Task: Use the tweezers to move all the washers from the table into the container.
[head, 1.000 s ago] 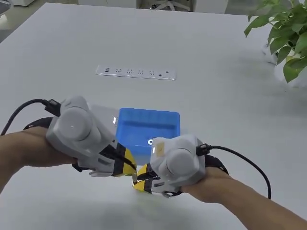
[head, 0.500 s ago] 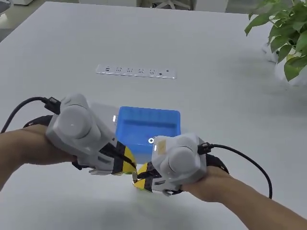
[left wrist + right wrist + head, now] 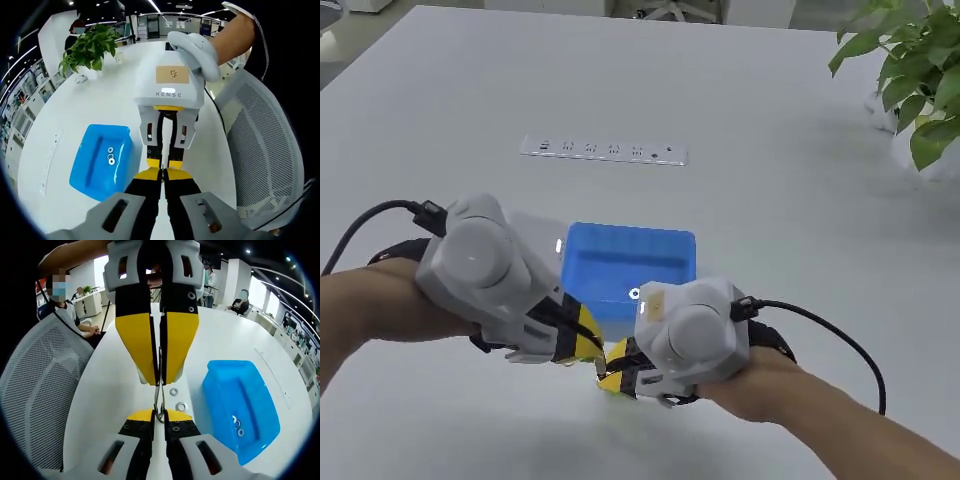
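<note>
My two grippers meet tip to tip over the table's near edge, just in front of the blue container [image 3: 630, 262]. The left gripper [image 3: 592, 345] [image 3: 162, 175] and the right gripper [image 3: 612, 380] [image 3: 159, 419] are both shut on the thin metal tweezers [image 3: 159, 401], which run between their yellow jaws. In the right gripper view two washers [image 3: 173, 391] [image 3: 181, 406] lie on the white table beside the tweezers. The container [image 3: 250, 390] [image 3: 92, 167] holds two washers [image 3: 111, 155] [image 3: 237, 425].
A white power strip [image 3: 603, 151] lies beyond the container. A potted plant [image 3: 915, 70] stands at the table's far right. A mesh office chair [image 3: 260, 145] [image 3: 35, 375] is behind the near edge. People sit in the room's background.
</note>
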Demonstrator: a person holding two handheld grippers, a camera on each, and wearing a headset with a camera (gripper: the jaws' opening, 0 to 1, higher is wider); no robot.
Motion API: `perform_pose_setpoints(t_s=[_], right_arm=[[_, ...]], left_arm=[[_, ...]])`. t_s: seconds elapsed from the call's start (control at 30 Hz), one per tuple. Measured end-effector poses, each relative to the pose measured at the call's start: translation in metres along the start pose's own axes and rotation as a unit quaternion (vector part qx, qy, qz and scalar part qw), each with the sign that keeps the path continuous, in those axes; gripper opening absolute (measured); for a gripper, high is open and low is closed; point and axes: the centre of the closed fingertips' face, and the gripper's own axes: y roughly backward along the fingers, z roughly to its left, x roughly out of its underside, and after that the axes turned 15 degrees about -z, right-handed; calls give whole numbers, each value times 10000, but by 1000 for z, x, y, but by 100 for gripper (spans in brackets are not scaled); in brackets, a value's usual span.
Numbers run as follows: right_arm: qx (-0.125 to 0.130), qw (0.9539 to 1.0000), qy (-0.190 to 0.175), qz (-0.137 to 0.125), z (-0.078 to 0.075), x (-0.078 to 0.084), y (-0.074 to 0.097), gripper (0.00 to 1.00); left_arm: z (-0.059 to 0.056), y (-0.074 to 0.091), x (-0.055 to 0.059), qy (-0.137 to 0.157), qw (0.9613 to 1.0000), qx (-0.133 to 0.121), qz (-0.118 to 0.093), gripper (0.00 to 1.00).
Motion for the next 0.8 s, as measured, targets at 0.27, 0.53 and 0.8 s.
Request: perform_pose_setpoints(t_s=[0.27, 0.53, 0.8], right_arm=[[11, 9999, 97, 31, -2, -9, 6, 9], [60, 9999, 124, 17, -5, -20, 13, 9], [107, 9997, 214, 21, -13, -32, 19, 9]], left_arm=[[0, 6, -10, -34, 10000, -50, -42, 6], [2, 13, -21, -111, 9999, -89, -55, 6], [9, 21, -33, -190, 9997, -150, -70, 6]])
